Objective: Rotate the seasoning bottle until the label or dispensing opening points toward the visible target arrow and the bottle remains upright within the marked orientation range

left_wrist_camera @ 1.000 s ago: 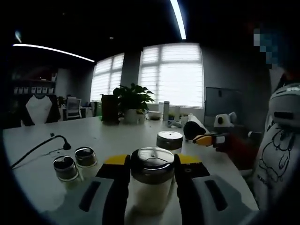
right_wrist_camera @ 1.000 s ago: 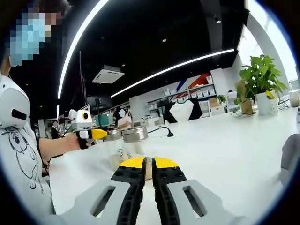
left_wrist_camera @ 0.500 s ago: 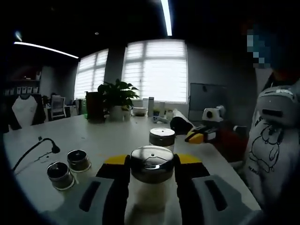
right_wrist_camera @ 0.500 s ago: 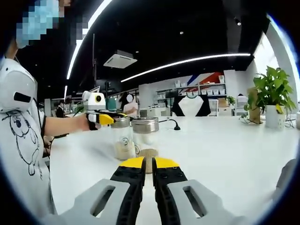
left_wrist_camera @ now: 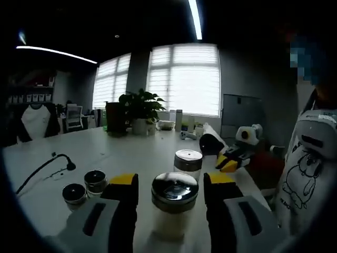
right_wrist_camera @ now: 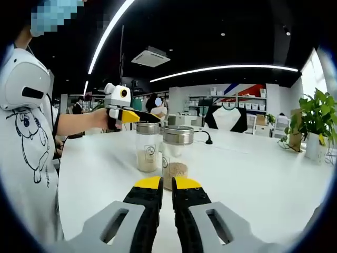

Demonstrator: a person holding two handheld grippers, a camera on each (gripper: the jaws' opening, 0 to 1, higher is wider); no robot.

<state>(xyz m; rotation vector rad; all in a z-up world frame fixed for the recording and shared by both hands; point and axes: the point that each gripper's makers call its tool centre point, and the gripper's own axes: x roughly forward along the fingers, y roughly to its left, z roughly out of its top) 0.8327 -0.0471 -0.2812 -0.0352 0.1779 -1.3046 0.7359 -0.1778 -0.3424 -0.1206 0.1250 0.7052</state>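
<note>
Left gripper [left_wrist_camera: 171,182] spread open around the steel-capped glass seasoning bottle [left_wrist_camera: 174,206], right gripper [right_wrist_camera: 166,184] pinched empty: close squarely, twist level.

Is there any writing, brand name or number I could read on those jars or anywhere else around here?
No text is readable.
Jar with pale contents: a small round mark on the glass, too small to read.
Person's white shirt: a cartoon drawing, no legible words.
Far wall's red and blue graphic: no letters to make out.
</note>
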